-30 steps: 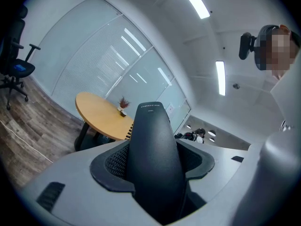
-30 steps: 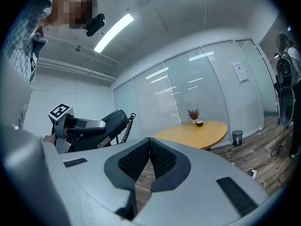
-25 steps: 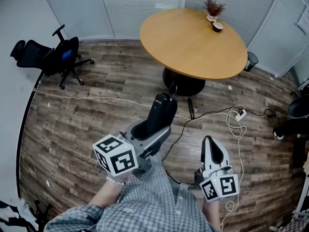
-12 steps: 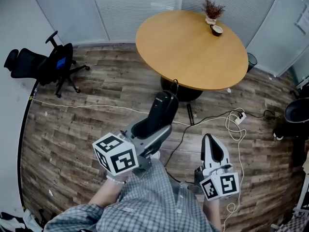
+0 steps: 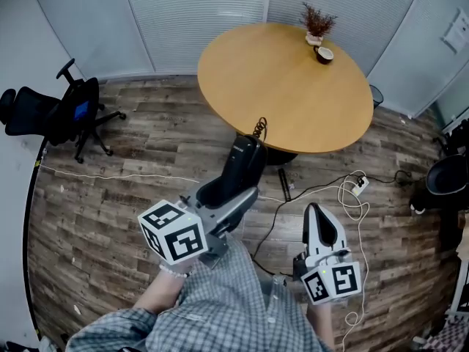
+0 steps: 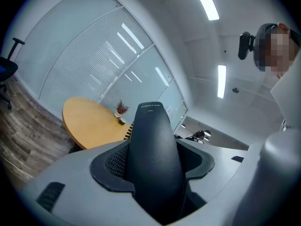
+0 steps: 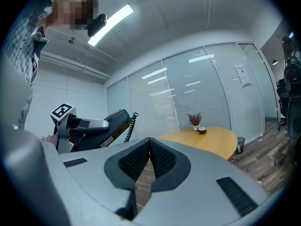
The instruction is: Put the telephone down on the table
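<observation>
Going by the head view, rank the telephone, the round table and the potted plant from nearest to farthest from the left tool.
1. telephone: clamped in the left tool itself.
2. round table: ahead, with its near edge just beyond the handset.
3. potted plant: at the table's far edge, towards the right.

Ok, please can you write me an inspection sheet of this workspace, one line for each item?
Surface: round wooden table, mostly bare.
Job's things: black telephone held in the air short of the table, not yet set down.
Clutter: small potted plant and cup at the table's far edge.
Grippers: left gripper shut on the telephone; right gripper shut, empty.
Cables: coiled cord on the telephone; loose cables and a power strip on the floor.
Surroundings: office chair, bin, wood floor, walls with blinds.
</observation>
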`<state>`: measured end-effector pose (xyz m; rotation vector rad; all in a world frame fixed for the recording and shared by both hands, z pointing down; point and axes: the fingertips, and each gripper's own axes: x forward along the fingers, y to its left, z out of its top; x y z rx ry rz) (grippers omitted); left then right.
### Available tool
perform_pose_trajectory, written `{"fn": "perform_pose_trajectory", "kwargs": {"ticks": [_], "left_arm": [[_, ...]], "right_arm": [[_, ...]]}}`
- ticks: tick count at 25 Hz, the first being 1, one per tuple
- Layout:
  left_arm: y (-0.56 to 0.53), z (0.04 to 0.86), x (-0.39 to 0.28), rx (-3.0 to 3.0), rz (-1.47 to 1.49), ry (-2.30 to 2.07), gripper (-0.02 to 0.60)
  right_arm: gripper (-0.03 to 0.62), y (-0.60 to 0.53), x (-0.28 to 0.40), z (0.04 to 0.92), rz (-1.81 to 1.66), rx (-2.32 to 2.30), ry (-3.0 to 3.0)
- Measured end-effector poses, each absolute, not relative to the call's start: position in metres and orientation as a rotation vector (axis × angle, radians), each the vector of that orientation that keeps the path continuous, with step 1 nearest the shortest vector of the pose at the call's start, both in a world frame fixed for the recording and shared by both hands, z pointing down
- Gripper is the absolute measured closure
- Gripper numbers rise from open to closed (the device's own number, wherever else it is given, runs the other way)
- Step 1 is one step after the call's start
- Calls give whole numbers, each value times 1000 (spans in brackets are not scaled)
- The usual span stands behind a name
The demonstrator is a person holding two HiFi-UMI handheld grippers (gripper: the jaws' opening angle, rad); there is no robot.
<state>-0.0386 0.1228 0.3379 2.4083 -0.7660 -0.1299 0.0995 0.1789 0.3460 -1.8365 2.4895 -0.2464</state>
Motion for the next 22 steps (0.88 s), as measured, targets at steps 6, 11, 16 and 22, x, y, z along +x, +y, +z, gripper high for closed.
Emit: {"fn": "perform_pose_trajectory", "kwargs": {"ticks": [6,11,16,22], "left_arm": [[102,342,-44,2406,-131,-755,302],[94,345,-52,2407,-126,-760,302],[85,348,-62,2395,-130,-771,302],[81,349,-66,2384,-135,-775,302]], "right_arm": [[585,158,93,351,-252,-1847,2479],[585,149,86,353,-252,-1843,2483],[585,144,78,356,-261,-1853,2489],[585,140,73,355,-264,-1854,2499]]}}
